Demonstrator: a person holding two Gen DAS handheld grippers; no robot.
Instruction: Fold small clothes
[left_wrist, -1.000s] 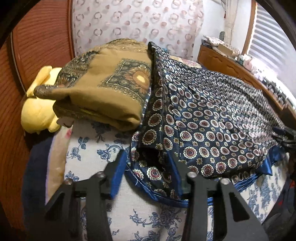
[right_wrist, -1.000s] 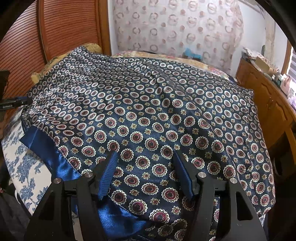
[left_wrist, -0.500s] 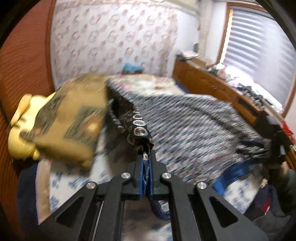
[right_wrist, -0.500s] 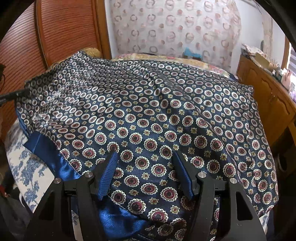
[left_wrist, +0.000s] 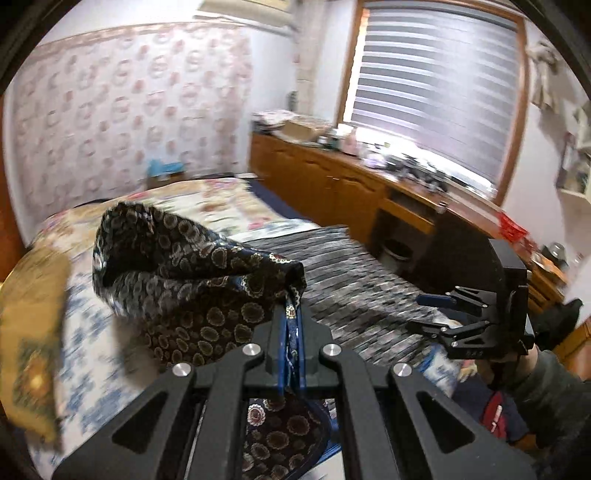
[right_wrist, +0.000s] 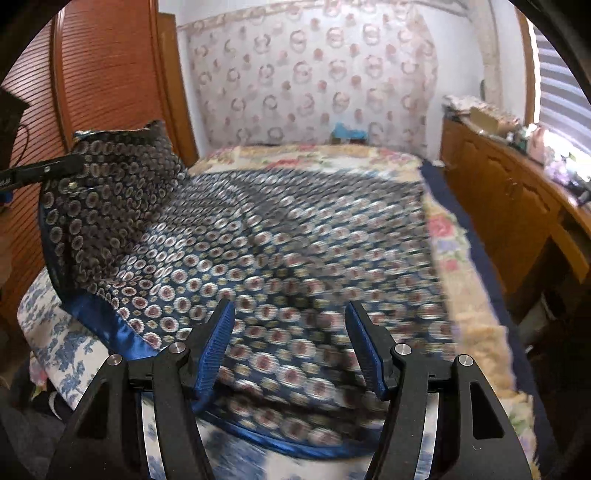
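A navy satin cloth (right_wrist: 295, 240) with small round medallions and a blue hem is spread over the bed. My left gripper (left_wrist: 291, 314) is shut on one corner of it. That corner hangs lifted and bunched (left_wrist: 184, 266) above the bed. From the right wrist view the left gripper (right_wrist: 74, 162) shows at the far left, holding the raised corner. My right gripper (right_wrist: 291, 332) stands open over the cloth's near hem with nothing pinched between its blue pads. It also appears at the right of the left wrist view (left_wrist: 415, 312).
A folded ochre patterned cloth (left_wrist: 29, 314) lies at the left on the blue-flowered bed cover (right_wrist: 55, 332). A long wooden cabinet (left_wrist: 332, 184) runs along the bed's right side under a window blind (left_wrist: 436, 81). A slatted wooden door (right_wrist: 103, 74) stands at the left.
The left gripper closed on the cloth's corner and rose with it, dragging that corner up off the bed. The right gripper stayed open and drew back slightly above the hem.
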